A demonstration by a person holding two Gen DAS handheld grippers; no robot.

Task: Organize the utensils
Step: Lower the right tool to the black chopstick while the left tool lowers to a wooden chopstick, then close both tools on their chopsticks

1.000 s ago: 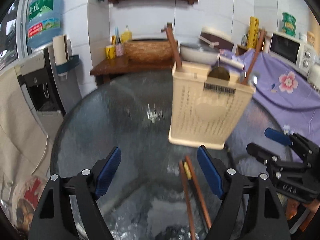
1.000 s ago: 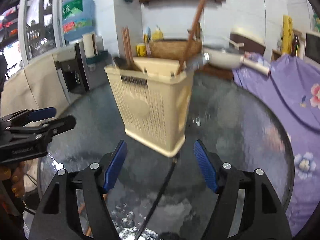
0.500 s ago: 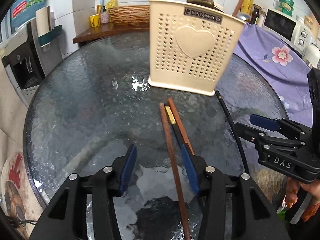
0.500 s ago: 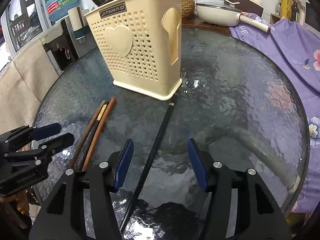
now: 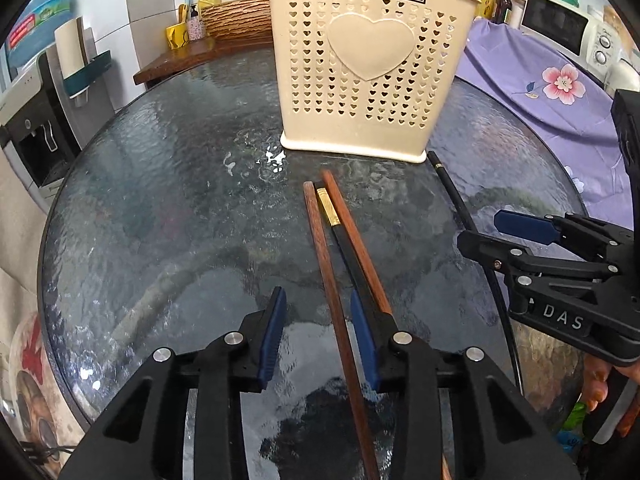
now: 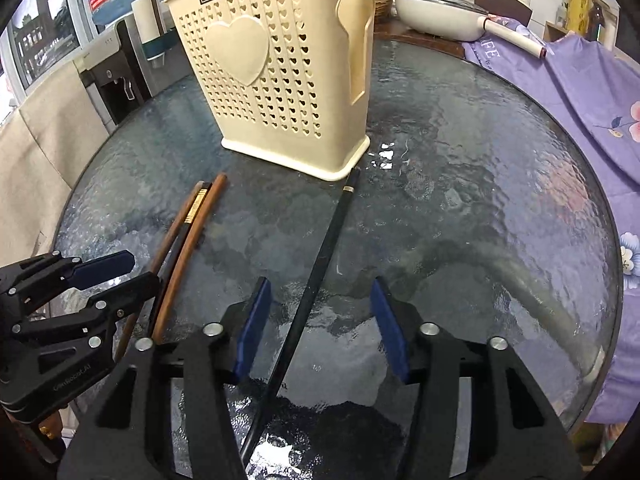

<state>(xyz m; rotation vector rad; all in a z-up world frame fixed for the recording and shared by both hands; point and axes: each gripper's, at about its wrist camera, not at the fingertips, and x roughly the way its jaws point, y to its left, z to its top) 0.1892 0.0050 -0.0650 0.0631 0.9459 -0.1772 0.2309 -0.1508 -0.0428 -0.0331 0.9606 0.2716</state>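
A cream utensil holder with heart holes stands on the round glass table; it also shows in the right wrist view. Two brown chopsticks and a black gold-banded one lie before it. My left gripper is open, low over them, the left brown chopstick between its fingers. A lone black chopstick runs between the fingers of my open right gripper, which also shows in the left wrist view. The left gripper shows in the right wrist view.
A purple flowered cloth covers furniture to the right. A white pan sits behind the table. A water dispenser stands at the left. A wooden side table with a woven basket stands behind.
Both grippers have dropped towards the table and closed in on the chopsticks. The left gripper has narrowed and now straddles a brown chopstick. The right one straddles the black chopstick.
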